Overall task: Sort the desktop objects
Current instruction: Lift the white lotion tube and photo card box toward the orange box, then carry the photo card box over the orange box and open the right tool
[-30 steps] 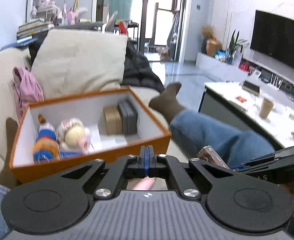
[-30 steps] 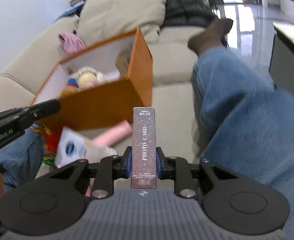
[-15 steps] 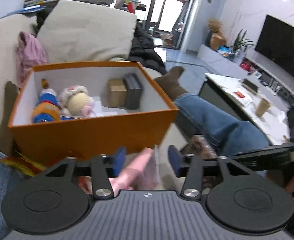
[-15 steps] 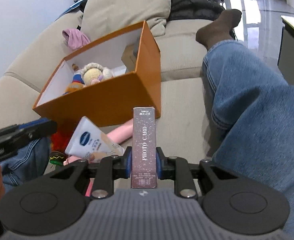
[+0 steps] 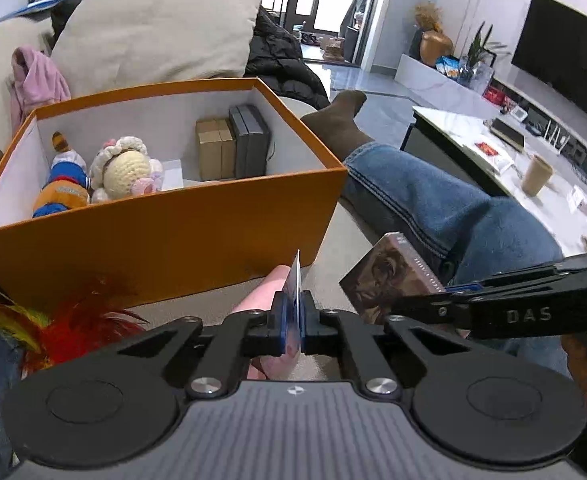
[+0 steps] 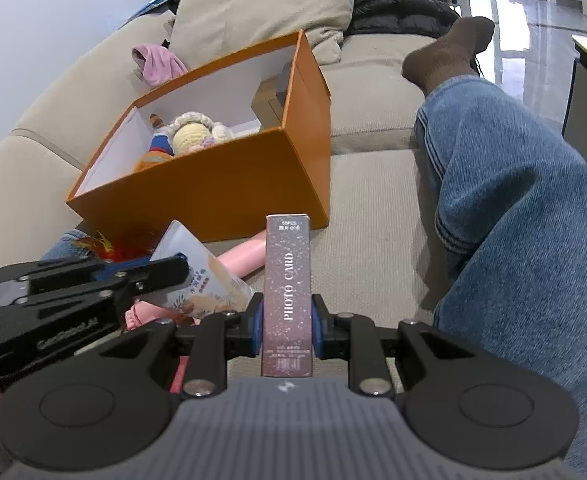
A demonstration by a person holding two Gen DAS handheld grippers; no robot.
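An orange box [image 5: 165,236] with white walls stands on the beige sofa; it also shows in the right wrist view [image 6: 221,184]. Inside are two dolls [image 5: 121,172] and small brown and grey boxes [image 5: 233,148]. My left gripper [image 5: 292,318] is shut on the flat end of a white cream tube [image 6: 197,276], seen edge-on [image 5: 295,280], just in front of the box. My right gripper [image 6: 286,326] is shut on an upright brown photo card box [image 6: 287,280], held to the right of the left gripper [image 6: 93,292]; the card box also shows in the left wrist view [image 5: 389,276].
A pink doll leg [image 6: 245,258] lies on the sofa under the tube. A red and yellow feather toy [image 5: 65,320] lies at the left. A person's jeans leg [image 6: 513,208] stretches along the right. A cushion [image 5: 157,28] and a pink cloth [image 5: 37,80] lie behind the box.
My left gripper went from shut and empty to open, then closed on the cream tube's flat end. My right gripper kept hold of the photo card box and drew back a little.
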